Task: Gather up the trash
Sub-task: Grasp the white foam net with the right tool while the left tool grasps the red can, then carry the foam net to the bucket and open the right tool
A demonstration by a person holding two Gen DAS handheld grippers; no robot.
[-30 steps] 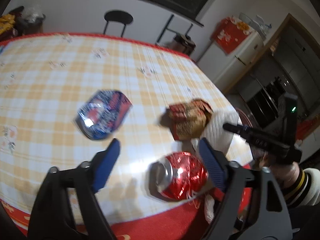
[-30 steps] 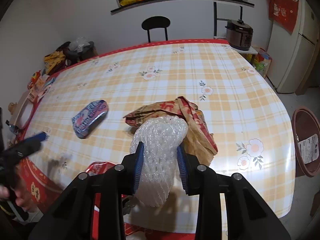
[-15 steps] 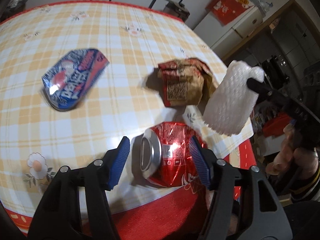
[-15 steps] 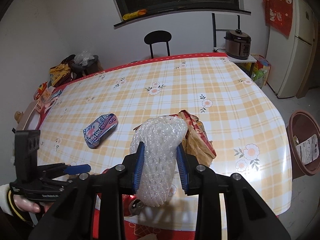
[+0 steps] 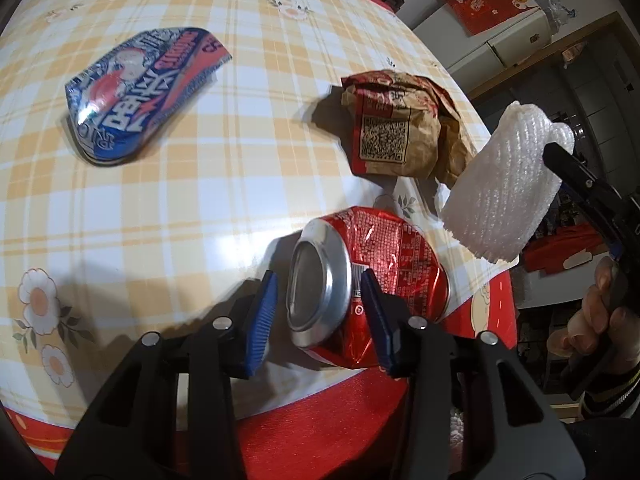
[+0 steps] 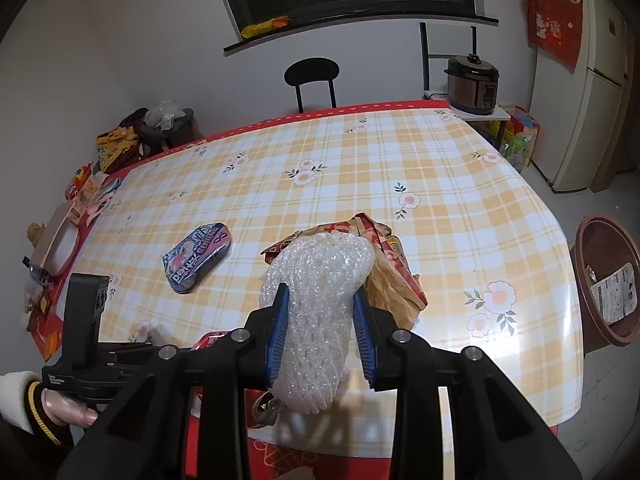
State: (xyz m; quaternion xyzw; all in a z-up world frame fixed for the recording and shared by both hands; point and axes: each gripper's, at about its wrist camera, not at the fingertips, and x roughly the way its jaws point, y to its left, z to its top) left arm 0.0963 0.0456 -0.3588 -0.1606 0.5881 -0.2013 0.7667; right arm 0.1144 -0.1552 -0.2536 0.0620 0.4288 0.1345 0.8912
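Observation:
A crushed red can lies at the near edge of the checked table. My left gripper has its jaws on either side of the can's silver end, close to it; a small gap shows at the left pad. My right gripper is shut on a white foam net, held above the table edge; the net also shows in the left wrist view. A crumpled brown paper bag and a flattened blue snack packet lie on the table.
A brown trash bin stands on the floor right of the table. A black chair is at the far side, a rice cooker and fridge at the back right. Clutter sits at the table's left edge.
My left gripper has moved down onto the red can and its jaws have narrowed around the can's end. My right gripper has lifted slightly with the foam net.

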